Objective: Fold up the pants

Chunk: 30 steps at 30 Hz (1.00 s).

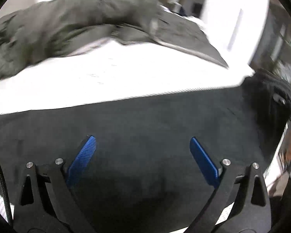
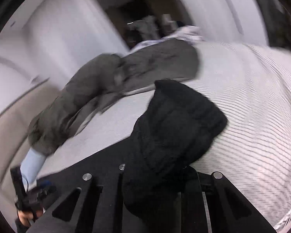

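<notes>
Black pants (image 1: 145, 120) lie spread flat on a white bed (image 1: 126, 77). My left gripper (image 1: 143, 141) hovers just above them, its blue fingers (image 1: 83, 157) wide apart and empty. In the right wrist view my right gripper (image 2: 155, 174) is shut on a bunched end of the black pants (image 2: 176, 128), which hides its fingertips. That bunched end also shows at the right edge of the left wrist view (image 1: 271, 101).
An olive-grey garment (image 1: 67, 23) lies crumpled at the back of the bed, and it also shows in the right wrist view (image 2: 99, 89). The bed sheet is striped white (image 2: 252, 116). White cabinet doors (image 2: 54, 29) stand behind. The left gripper's body (image 2: 19, 190) shows low left.
</notes>
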### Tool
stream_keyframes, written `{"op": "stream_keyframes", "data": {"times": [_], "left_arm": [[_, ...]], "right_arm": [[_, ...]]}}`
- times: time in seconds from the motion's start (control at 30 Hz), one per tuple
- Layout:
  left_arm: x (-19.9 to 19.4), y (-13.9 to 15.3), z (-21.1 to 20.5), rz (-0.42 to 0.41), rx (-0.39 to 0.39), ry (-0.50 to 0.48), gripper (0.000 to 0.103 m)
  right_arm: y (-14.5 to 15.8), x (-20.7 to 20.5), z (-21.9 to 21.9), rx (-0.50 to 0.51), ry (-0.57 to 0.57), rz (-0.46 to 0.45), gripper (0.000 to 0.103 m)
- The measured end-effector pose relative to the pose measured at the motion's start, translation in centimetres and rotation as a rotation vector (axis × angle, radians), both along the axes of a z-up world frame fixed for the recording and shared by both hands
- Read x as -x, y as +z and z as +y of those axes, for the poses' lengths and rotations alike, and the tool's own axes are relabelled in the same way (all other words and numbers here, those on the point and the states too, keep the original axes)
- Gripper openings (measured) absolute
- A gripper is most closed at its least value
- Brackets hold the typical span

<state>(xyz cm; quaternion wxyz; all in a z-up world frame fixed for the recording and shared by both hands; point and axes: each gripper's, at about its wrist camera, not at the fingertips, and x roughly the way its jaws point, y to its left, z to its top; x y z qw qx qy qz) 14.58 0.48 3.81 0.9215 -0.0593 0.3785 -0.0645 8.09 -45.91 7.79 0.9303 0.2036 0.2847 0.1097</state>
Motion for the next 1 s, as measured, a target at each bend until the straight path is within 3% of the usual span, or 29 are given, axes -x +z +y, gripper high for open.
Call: {"op": "stream_keyframes", "data": {"times": [0.1, 0.3, 0.33, 0.37, 0.43, 0.47, 0.6, 0.63, 0.67, 0.73, 0.83, 0.9, 1.0], "left_arm": [[0.9, 0.5, 6.2, -0.016, 0.068, 0.124, 0.097], [2.4, 0.9, 15.5, -0.031, 0.141, 0.293, 0.097], [2.4, 1.0, 16.5, -0.03, 0.151, 0.31, 0.097], [2.7, 1.0, 17.7, -0.028, 0.163, 0.333, 0.097], [3.3, 0.6, 18.7, -0.019, 0.174, 0.34, 0.096], [3.3, 0.5, 18.8, -0.014, 0.172, 0.328, 0.096], [3.2, 0.5, 15.3, -0.005, 0.122, 0.21, 0.096], [3.0, 0.4, 13.9, 0.004, 0.101, 0.167, 0.096], [2.8, 0.1, 12.4, 0.022, 0.066, 0.115, 0.096], [2.1, -1.8, 8.7, 0.101, -0.082, -0.02, 0.096], [1.9, -4.5, 5.9, 0.182, -0.265, -0.1, 0.096], [2.3, -4.5, 6.3, 0.186, -0.255, -0.126, 0.096], [2.7, -2.5, 7.5, 0.123, -0.196, -0.068, 0.095]], "right_arm": [[1.8, -0.2, 6.9, 0.062, 0.14, -0.032, 0.015], [3.7, -0.1, 25.8, 0.184, 0.581, -0.087, 0.016], [3.1, 0.2, 28.5, 0.216, 0.656, -0.065, 0.024], [2.0, 0.5, 31.5, 0.26, 0.74, -0.018, 0.043], [-0.7, 1.1, 35.4, 0.337, 0.884, 0.07, 0.064], [-1.8, 2.0, 36.4, 0.385, 0.94, 0.083, 0.064], [-2.3, 4.1, 34.9, 0.456, 0.984, 0.059, 0.065], [-1.7, 3.4, 33.9, 0.434, 0.965, 0.046, 0.068], [-1.1, 3.2, 32.2, 0.397, 0.931, 0.03, 0.077], [-0.8, 2.9, 29.3, 0.367, 0.866, 0.028, 0.081], [-3.0, 2.1, 25.7, 0.433, 0.77, 0.112, 0.081], [-4.6, 1.8, 23.2, 0.496, 0.721, 0.18, 0.081], [-5.4, 1.6, 19.1, 0.453, 0.683, 0.212, 0.081]]}}
